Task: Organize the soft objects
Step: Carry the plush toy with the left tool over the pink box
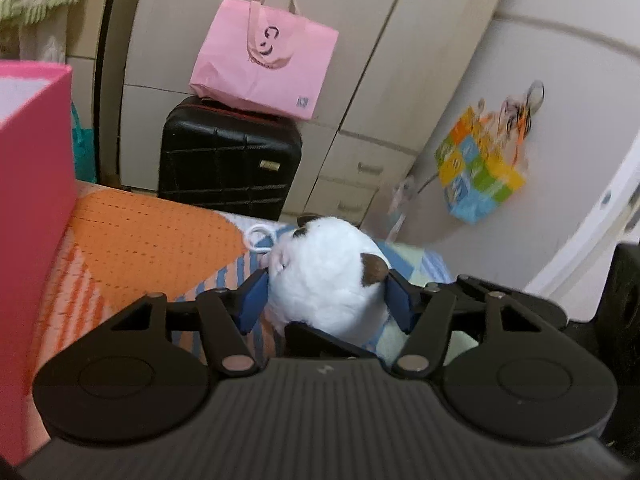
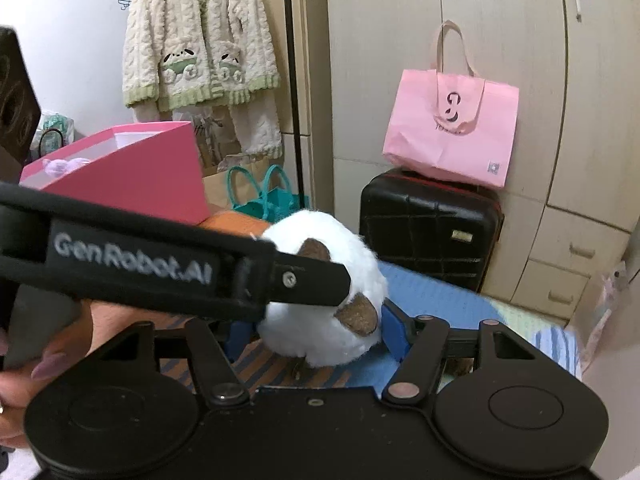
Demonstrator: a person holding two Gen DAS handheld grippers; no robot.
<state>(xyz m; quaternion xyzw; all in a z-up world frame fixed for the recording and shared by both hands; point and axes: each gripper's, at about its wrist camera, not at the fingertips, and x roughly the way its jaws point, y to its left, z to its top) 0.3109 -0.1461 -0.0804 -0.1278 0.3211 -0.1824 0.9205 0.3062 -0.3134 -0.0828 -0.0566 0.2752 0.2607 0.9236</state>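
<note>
A white plush toy point(image 1: 320, 256) with brown ears rests on the patterned bed cover point(image 1: 152, 232). My left gripper point(image 1: 326, 278) is shut on it, one blue pad pressed into each side. In the right wrist view the same plush toy point(image 2: 344, 240) sits between the pads of my right gripper point(image 2: 316, 328). The right-hand pad point(image 2: 394, 332) touches it by an ear. The other pad is mostly hidden behind the left gripper's finger point(image 2: 312, 280), which crosses over the toy. A hand point(image 2: 40, 360) holds the left tool. An open pink box point(image 2: 140, 172) stands behind, with a purple soft toy point(image 2: 60, 166) inside.
The pink box point(image 1: 32, 160) fills the left edge of the left wrist view. Beyond the bed stand a black suitcase point(image 1: 228, 160) with a pink bag point(image 1: 264, 60) on it, and a wardrobe with drawers point(image 2: 576, 256). A colourful bag point(image 1: 480, 176) hangs at right. A teal bag point(image 2: 268, 196) sits under a hanging cardigan point(image 2: 196, 40).
</note>
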